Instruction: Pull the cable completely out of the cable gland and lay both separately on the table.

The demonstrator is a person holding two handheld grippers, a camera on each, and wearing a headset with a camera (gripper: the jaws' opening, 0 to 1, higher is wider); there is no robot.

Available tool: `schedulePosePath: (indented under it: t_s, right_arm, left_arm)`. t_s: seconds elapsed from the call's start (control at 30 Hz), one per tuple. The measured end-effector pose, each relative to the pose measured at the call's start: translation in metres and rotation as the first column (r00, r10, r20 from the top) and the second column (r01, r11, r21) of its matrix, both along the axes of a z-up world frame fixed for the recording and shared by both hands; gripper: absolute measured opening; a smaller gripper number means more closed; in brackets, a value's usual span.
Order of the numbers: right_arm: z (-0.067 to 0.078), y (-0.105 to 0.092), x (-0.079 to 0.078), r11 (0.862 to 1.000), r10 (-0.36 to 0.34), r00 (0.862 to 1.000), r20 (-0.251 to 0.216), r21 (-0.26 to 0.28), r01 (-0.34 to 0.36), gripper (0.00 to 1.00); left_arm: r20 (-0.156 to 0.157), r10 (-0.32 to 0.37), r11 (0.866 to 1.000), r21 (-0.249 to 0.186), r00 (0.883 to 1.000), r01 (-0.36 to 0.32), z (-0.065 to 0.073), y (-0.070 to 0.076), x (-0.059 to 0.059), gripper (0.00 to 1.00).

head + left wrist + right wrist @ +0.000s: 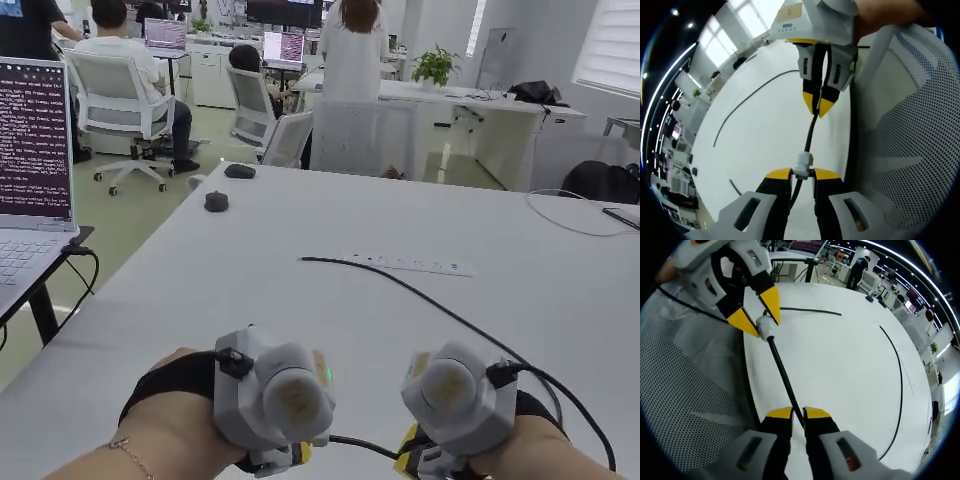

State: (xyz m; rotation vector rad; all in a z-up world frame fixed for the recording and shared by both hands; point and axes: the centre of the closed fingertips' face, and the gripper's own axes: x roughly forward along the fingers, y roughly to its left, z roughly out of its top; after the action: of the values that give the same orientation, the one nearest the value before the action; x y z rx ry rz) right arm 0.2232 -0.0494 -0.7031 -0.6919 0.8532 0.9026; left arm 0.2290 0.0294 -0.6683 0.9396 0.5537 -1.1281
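Left gripper (802,174) jaws clamped on white cable gland (803,164). Right gripper (798,413) jaws pinched shut on black cable (782,370) near gland. Cable runs into gland; both held at white table's (850,355) near edge, slack trailing across tabletop.

Black cable (785,377) threaded through white cable gland (803,165), short span straight in air, remainder curving across white surface (300,310).

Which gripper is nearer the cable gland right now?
Left. The left gripper holds the cable gland between its jaws; the right gripper grips the black cable further along, apart from the gland.
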Motion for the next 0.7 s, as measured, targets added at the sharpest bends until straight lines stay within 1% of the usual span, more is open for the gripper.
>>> schedulePosePath:
  t_s: [0.03,0.07,0.1,0.17,0.2,0.23,0.37,0.4,0.47,0.57,0.6,0.67,0.7]
  right_arm:
    - [0.001,0.003,0.0,1.0,0.008,1.0,0.005,0.013,-0.008,0.11]
    - [0.006,0.015,-0.001,0.997,0.028,1.0,0.011,0.067,-0.028,0.14]
    - [0.007,0.02,-0.003,0.996,0.036,0.999,0.006,0.083,-0.036,0.18]
    - [0.007,0.028,-0.008,0.993,0.079,0.997,0.007,0.086,-0.079,0.2]
    - [0.007,0.034,-0.012,0.988,0.132,0.991,0.016,0.083,-0.133,0.19]
    - [0.007,0.036,-0.014,0.985,0.154,0.988,0.024,0.078,-0.155,0.19]
    - [0.015,0.045,-0.014,0.979,0.161,0.986,0.053,0.118,-0.166,0.19]
    - [0.017,0.047,-0.013,0.977,0.168,0.984,0.067,0.121,-0.175,0.19]
    - [0.019,0.048,-0.011,0.976,0.169,0.982,0.08,0.126,-0.178,0.17]
    - [0.02,0.046,-0.01,0.976,0.166,0.983,0.084,0.13,-0.176,0.07]
    - [0.02,0.044,-0.007,0.976,0.17,0.98,0.1,0.117,-0.182,0.03]
    - [0.019,0.044,-0.009,0.976,0.171,0.982,0.084,0.12,-0.18,0.03]
    - [0.016,0.042,-0.009,0.978,0.169,0.982,0.082,0.11,-0.178,0.03]
  left_arm:
    - [-0.001,0.001,1.0,-0.002,1.0,-0.001,0.0,0.0,0.0,0.16]
    - [-0.004,0.002,1.0,-0.007,1.0,-0.002,0.0,-0.001,0.0,0.16]
    - [-0.001,0.002,1.0,-0.009,1.0,-0.002,0.001,-0.001,0.0,0.16]
    - [0.015,-0.001,1.0,-0.012,1.0,0.001,0.003,-0.001,0.002,0.16]
    - [0.017,-0.001,1.0,-0.017,1.0,0.001,0.004,-0.002,0.002,0.16]
    - [0.014,-0.003,1.0,-0.021,1.0,0.003,0.005,-0.003,0.001,0.16]
    - [0.006,-0.022,0.999,-0.024,1.0,0.023,0.003,-0.007,-0.004,0.16]
    - [0.004,-0.025,0.999,-0.022,1.0,0.025,0.003,-0.007,-0.005,0.16]
    - [0.004,-0.027,0.999,-0.018,1.0,0.027,0.003,-0.007,-0.005,0.16]
    - [-0.001,-0.024,0.999,-0.021,1.0,0.024,0.003,-0.007,-0.005,0.16]
    - [-0.004,-0.026,0.999,-0.022,1.0,0.026,0.002,-0.007,-0.005,0.16]
    - [-0.004,-0.027,0.999,-0.022,1.0,0.027,0.002,-0.008,-0.006,0.16]
    - [-0.001,-0.03,0.999,-0.018,1.0,0.03,0.002,-0.008,-0.005,0.16]
